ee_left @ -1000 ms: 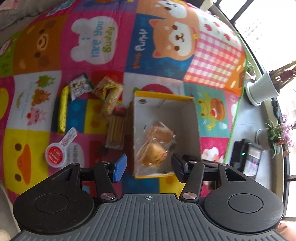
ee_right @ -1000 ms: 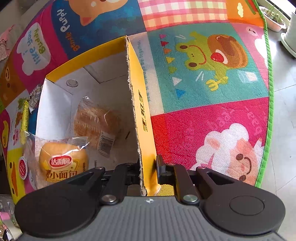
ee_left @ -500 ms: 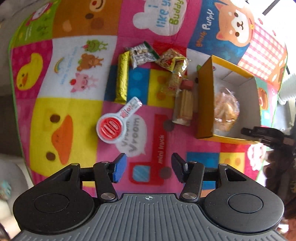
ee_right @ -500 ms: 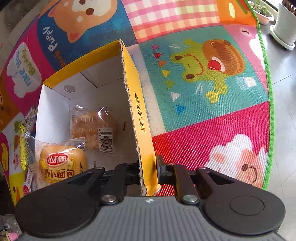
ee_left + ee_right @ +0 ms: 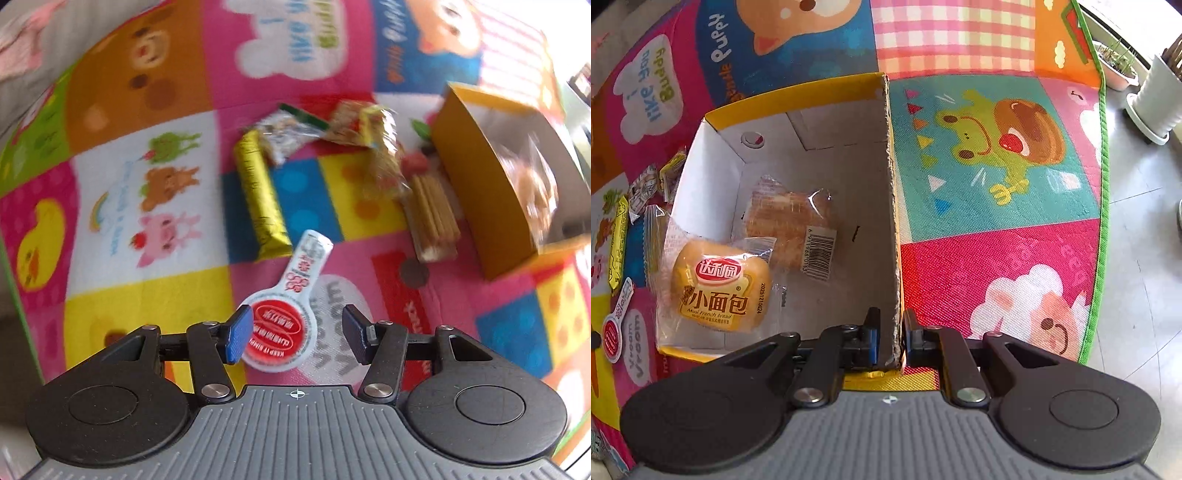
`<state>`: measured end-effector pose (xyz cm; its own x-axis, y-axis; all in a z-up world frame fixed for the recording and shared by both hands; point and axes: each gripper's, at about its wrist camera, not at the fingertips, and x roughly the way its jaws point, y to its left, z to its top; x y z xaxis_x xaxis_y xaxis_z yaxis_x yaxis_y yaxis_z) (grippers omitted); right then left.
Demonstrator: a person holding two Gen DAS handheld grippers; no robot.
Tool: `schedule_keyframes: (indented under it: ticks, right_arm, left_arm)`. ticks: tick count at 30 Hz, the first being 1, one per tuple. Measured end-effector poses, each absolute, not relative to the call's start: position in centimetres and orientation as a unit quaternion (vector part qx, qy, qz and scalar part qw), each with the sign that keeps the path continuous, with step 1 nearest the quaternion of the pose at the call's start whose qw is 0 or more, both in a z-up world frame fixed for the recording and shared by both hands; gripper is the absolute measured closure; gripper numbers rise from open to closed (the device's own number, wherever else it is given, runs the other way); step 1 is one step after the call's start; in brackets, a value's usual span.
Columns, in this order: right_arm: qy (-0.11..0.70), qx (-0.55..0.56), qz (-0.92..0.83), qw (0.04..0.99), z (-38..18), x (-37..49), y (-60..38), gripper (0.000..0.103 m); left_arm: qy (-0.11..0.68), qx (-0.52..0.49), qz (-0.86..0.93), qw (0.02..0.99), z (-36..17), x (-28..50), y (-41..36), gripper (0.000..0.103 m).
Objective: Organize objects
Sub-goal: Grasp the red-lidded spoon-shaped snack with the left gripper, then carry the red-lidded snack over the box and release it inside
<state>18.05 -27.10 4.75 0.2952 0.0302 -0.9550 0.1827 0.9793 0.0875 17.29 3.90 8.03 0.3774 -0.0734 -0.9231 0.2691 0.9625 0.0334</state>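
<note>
Play mat (image 5: pixel 997 258), right gripper (image 5: pixel 888 338) pinching box (image 5: pixel 892 206) (wall)

Between the spread fingers of the left tongs (image 5: pixel 292 338) lies the round red end of a white paddle-shaped packet (image 5: pixel 284 325), close against the left pad, with bare play mat (image 5: pixel 155 280) showing toward the right pad. Ahead of these tongs the way is crowded: a gold bar (image 5: pixel 260 195), crinkled snack bags (image 5: pixel 364 129) and a pack of biscuit sticks (image 5: pixel 434 218) lie close together. To their left the mat is open.

The right tongs (image 5: pixel 889 338) straddle the near wall of the yellow box (image 5: pixel 892 206). Left of that wall, two wrapped breads (image 5: pixel 720 288) fill the box's near half; its far floor is bare. Right of the wall, open mat
</note>
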Motion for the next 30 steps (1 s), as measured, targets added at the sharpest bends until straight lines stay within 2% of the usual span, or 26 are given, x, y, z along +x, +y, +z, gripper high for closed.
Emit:
schedule_keyframes:
  ticks: [4,9,10,11,14,18,22,30]
  right_arm:
    - [0.589,0.094,-0.049,0.801,3.8,18.3,-27.2,0.090]
    - [0.591,0.060,-0.043,0.803,2.8,18.3,-26.1,0.090]
    - [0.591,0.065,-0.042,0.803,2.8,18.2,-26.1,0.090]
    - [0.591,0.071,-0.041,0.802,2.9,18.2,-26.1,0.090]
    - [0.588,0.080,-0.036,0.804,3.2,17.9,-26.1,0.090]
    - [0.579,0.075,-0.036,0.811,3.5,17.8,-25.9,0.090]
    - [0.572,0.075,-0.037,0.816,3.8,17.7,-25.9,0.090]
    - [0.576,0.079,-0.025,0.813,3.7,17.5,-26.0,0.090]
  left_arm:
    - [0.551,0.175,-0.161,0.800,6.3,18.1,4.1,0.045]
    - [0.559,0.147,-0.174,0.797,5.2,18.8,5.2,0.042]
    - [0.561,0.142,-0.174,0.797,5.0,18.8,5.3,0.040]
    - [0.565,0.141,-0.175,0.794,4.8,18.8,5.3,0.033]
    - [0.579,0.147,-0.170,0.784,3.7,19.3,5.1,0.026]
    - [0.582,0.118,-0.165,0.788,4.1,19.9,5.9,0.028]
    - [0.583,0.104,-0.140,0.794,4.5,19.6,6.0,0.045]
    - [0.603,0.091,-0.158,0.777,4.9,17.3,6.4,0.046]
